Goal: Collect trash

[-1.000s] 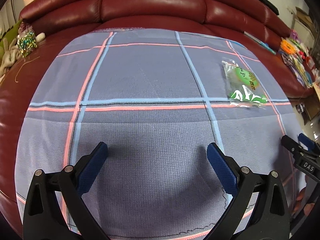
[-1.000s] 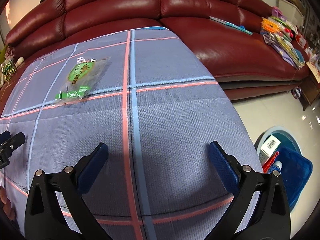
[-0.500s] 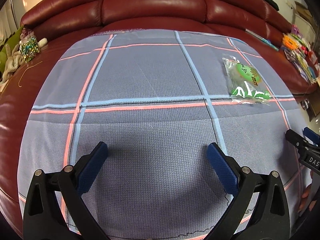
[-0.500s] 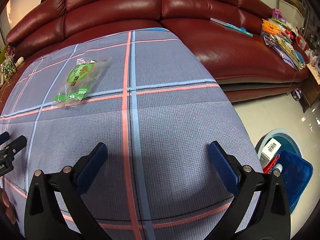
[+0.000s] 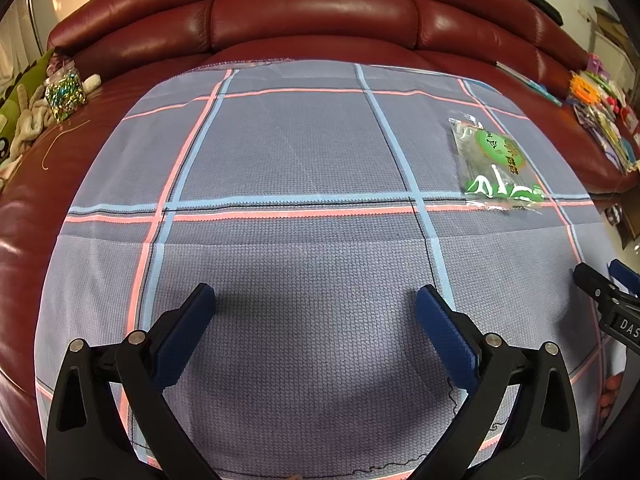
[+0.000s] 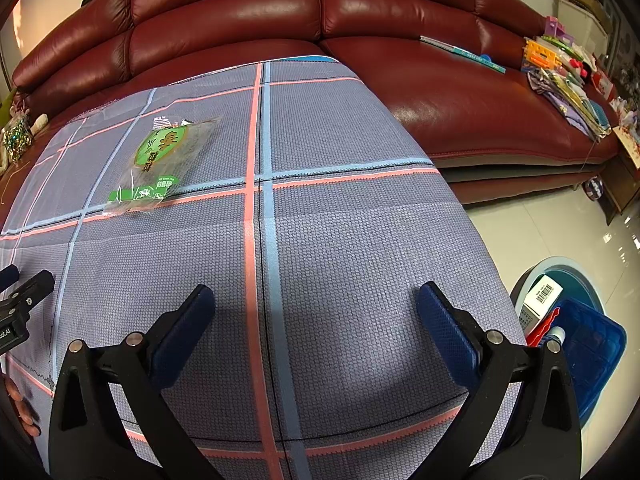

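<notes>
A clear plastic wrapper with green print [image 5: 496, 164] lies flat on a grey-blue checked cloth [image 5: 304, 168]. In the right wrist view the wrapper [image 6: 164, 160] lies at the far left. My left gripper [image 5: 316, 308] is open and empty, low over the near cloth, well short of the wrapper and to its left. My right gripper [image 6: 314, 306] is open and empty over the cloth's right part, with the wrapper ahead and to its left. Each gripper shows at the edge of the other's view.
The cloth covers a surface in front of a dark red leather sofa [image 6: 320, 12]. A bin with a blue liner [image 6: 580, 336] stands on the white floor at the right, holding a box and other trash. Toys and papers [image 6: 568, 76] lie on the sofa's right end.
Both grippers have drawn back slightly and shifted a little; the wrapper sits a bit lower in both views. Both stay open and empty.
</notes>
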Available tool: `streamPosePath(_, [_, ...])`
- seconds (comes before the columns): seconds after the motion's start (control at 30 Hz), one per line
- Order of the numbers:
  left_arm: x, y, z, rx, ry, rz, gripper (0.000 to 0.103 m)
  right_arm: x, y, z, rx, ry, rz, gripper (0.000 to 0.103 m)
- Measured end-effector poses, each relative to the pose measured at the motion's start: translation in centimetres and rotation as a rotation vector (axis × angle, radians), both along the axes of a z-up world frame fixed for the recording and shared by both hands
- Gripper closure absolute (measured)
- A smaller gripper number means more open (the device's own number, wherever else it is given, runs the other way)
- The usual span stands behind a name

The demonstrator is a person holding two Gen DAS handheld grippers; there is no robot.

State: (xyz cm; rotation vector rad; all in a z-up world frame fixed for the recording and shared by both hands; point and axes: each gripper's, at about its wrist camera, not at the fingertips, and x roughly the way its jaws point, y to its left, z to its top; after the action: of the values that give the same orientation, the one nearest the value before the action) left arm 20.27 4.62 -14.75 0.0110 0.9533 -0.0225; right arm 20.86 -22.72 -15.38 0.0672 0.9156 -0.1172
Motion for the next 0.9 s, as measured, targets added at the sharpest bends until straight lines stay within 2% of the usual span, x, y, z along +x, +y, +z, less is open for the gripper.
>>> streamPosePath(0.9, [-0.12,-0.04,0.03,-0.001,-0.008,0.006,0.002,-0.01,-0.03,0.01,0.0,0.0,0.0,0.006])
